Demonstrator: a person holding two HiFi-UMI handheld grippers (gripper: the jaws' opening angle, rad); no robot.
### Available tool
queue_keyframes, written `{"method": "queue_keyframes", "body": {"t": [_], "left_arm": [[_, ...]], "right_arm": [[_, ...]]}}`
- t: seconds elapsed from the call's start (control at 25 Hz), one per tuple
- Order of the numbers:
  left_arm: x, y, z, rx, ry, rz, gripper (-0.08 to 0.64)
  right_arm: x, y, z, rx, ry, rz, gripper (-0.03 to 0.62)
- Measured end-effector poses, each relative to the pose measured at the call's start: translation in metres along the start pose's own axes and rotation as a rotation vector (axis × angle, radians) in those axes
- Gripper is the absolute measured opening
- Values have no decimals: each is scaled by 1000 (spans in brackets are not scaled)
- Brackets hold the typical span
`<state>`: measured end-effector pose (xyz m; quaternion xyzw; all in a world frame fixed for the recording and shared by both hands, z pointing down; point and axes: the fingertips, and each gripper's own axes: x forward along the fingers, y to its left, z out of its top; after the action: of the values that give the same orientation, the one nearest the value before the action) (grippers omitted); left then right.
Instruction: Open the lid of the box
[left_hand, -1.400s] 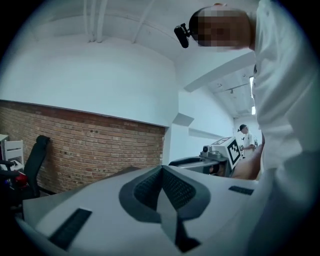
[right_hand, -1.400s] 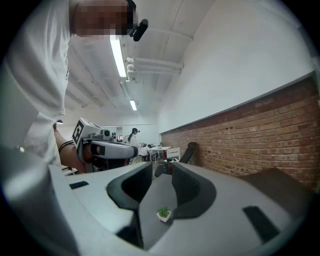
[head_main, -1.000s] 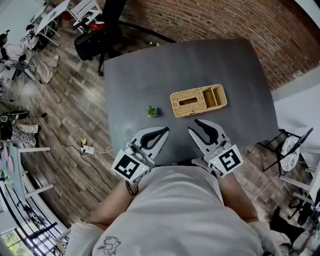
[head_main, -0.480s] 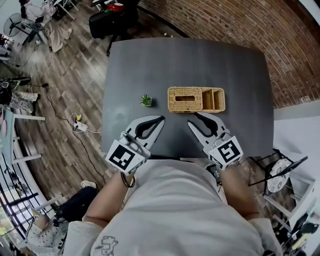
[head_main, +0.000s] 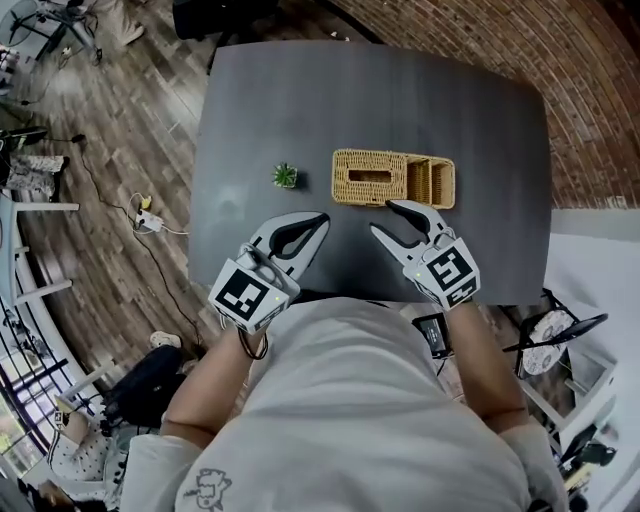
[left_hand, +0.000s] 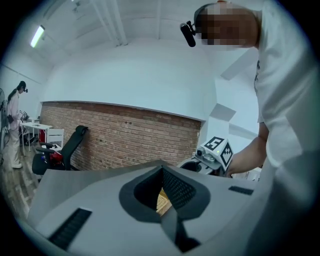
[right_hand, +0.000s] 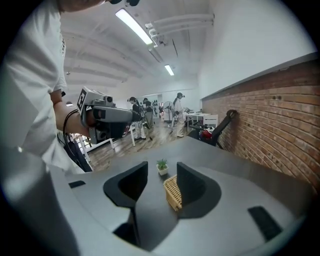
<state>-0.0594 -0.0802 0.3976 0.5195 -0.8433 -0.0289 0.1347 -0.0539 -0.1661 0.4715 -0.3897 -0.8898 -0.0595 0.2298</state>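
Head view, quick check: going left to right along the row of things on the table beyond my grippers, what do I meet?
small potted plant → wicker box's lid, with a slot in it → open compartments at the box's right end

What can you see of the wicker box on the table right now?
The wicker box is a tan, woven, long rectangle lying flat on the dark table. Its left part is covered by a lid with a slot, still down; its right part has two open compartments. The right claw, jaws apart and just opened wider, is close to its near edge, not gripping it.
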Motion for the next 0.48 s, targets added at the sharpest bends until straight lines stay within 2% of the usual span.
{"method": "queue_keyframes", "body": {"t": [0.32, 0.48], "left_arm": [[28, 15, -29, -31, 66, -43, 11], [42, 26, -37, -42, 89, -56, 11]], "right_arm": [[30, -19, -39, -52, 153, 38, 208], [45, -26, -63, -121, 250, 53, 229]]}}
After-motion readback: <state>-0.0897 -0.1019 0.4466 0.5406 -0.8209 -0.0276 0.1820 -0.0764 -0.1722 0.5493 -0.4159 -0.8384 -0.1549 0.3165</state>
